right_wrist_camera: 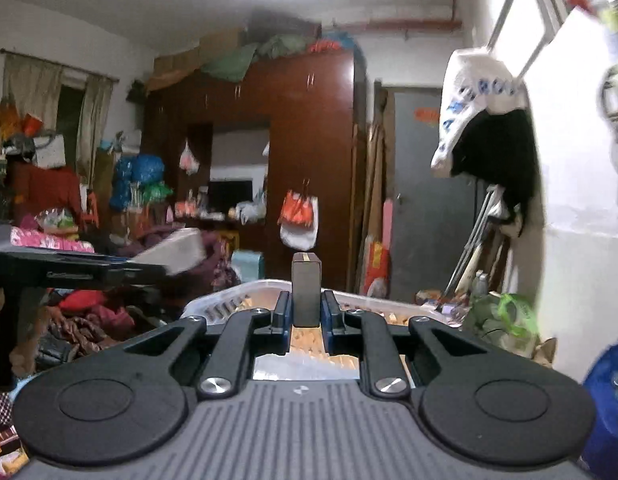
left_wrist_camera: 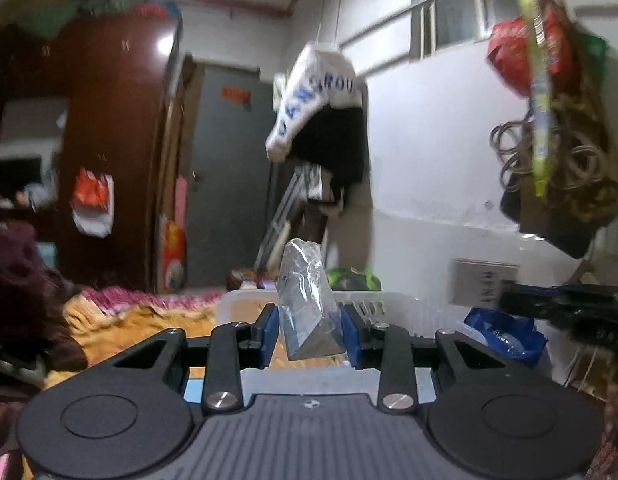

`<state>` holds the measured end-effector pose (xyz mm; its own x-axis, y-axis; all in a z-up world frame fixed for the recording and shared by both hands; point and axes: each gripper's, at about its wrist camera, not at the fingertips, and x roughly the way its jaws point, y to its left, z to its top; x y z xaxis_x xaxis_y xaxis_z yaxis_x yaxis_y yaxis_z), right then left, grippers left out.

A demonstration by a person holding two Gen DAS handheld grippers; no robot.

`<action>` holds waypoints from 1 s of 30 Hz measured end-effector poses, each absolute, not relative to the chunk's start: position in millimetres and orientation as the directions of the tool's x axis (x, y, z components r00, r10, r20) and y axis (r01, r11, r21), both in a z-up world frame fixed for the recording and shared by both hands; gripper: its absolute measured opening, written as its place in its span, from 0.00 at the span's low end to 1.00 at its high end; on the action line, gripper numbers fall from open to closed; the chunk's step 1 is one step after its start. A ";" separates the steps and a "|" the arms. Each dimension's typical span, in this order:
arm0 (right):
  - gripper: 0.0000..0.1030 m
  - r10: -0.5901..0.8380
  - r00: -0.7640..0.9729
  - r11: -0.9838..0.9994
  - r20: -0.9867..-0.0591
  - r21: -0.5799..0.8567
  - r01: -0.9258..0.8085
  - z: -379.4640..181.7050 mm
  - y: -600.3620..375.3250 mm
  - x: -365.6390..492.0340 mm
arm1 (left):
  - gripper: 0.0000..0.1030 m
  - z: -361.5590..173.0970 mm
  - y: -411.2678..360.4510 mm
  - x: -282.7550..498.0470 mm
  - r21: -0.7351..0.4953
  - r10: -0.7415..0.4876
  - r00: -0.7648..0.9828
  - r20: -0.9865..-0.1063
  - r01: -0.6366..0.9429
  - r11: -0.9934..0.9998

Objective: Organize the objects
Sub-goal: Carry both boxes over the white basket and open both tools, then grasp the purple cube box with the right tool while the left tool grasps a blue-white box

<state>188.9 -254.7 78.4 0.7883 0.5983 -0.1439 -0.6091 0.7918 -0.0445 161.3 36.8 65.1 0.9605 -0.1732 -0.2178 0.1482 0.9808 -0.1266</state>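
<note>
- Now each gripper carries one thing: the left gripper (left_wrist_camera: 309, 330) is clenched on a grey block in clear wrap (left_wrist_camera: 305, 304), the right gripper (right_wrist_camera: 306, 312) on a small dark box (right_wrist_camera: 306, 290).
- Both things stand upright between the pads, sticking out above them – the wrapped block leans a little.
- A white basket (left_wrist_camera: 393, 300) lies just beyond and below both sets of jaws; it looks the likely place to put them.
- To do it well, the person should keep both grips firm, bring one thing over the rim at a time, lower it – then let go.
- The slippery wrap could slide in the pads.
</note>
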 end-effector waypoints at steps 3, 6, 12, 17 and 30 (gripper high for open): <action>0.17 0.580 0.788 0.798 -0.206 -0.049 -0.600 80.8 -229.9 227.9 | 0.37 61.0 23.8 205.4 -0.125 -0.175 0.939 -0.296 0.143 0.982; 0.34 0.547 0.802 0.813 -0.241 -0.074 -0.577 69.9 -215.0 246.5 | 0.59 51.0 12.9 225.3 -0.076 -0.194 0.918 -0.345 0.178 0.981; 0.92 0.576 0.798 0.813 -0.179 0.021 -0.582 49.3 -253.2 199.6 | 0.63 35.7 24.6 161.2 -0.084 -0.181 0.941 -0.287 0.163 0.983; 0.97 0.589 0.799 0.807 -0.120 0.052 -0.588 2.2 -281.7 132.6 | 0.65 -6.3 30.4 79.9 -0.064 -0.132 0.960 -0.245 0.120 0.991; 0.72 0.631 0.725 0.768 -0.275 0.088 -0.634 -9.3 -246.2 163.2 | 0.67 -57.0 68.2 82.2 -0.222 -0.125 0.917 -0.380 0.041 0.974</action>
